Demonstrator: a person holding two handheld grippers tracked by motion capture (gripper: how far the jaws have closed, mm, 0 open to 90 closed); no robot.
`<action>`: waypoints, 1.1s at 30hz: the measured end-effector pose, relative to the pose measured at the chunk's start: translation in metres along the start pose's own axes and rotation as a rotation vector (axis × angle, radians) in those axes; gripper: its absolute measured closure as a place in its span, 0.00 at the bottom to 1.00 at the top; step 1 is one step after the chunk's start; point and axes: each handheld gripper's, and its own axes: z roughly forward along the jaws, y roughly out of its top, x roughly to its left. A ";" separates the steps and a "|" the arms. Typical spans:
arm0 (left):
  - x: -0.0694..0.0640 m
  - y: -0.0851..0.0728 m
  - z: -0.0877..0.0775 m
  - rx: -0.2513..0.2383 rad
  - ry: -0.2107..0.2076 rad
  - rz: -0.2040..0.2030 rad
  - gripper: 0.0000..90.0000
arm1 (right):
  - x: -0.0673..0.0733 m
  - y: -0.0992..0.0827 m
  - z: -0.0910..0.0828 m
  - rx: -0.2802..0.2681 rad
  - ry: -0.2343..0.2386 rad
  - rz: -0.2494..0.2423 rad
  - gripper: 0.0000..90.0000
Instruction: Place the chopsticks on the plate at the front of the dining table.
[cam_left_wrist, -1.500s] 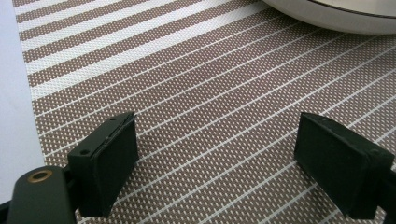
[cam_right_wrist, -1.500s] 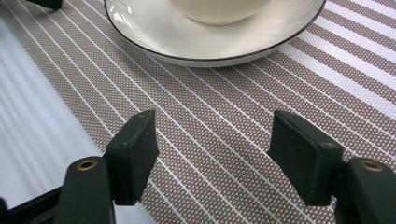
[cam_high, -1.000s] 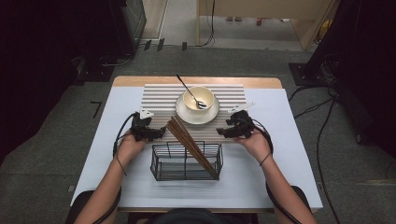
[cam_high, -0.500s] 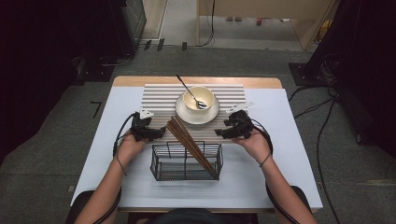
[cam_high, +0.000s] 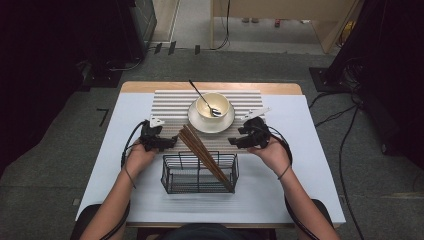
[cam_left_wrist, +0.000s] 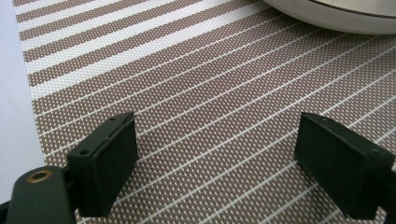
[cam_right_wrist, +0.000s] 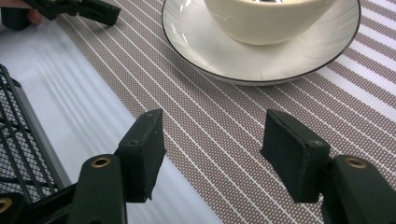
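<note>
Both the left gripper (cam_high: 167, 142) and right gripper (cam_high: 236, 140) hover wide, empty. Brown wooden chopsticks (cam_high: 204, 155) lean in the black wire basket (cam_high: 172, 175) between them: likely light, stiff, slippery; pinch mid-shaft.

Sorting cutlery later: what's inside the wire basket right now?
Brown chopsticks lean inside the wire basket, tips sticking out over the striped mat. The mesh lets nothing else show.
</note>
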 end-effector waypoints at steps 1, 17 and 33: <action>0.000 0.000 0.000 0.000 0.000 0.000 0.15 | 0.001 0.001 -0.001 -0.004 0.000 -0.001 0.44; 0.000 0.000 0.000 -0.001 0.000 0.000 0.15 | 0.015 0.008 -0.007 -0.006 0.012 -0.036 0.43; 0.000 0.000 0.000 -0.001 0.000 0.000 0.15 | 0.031 0.015 -0.012 -0.020 0.026 -0.076 0.43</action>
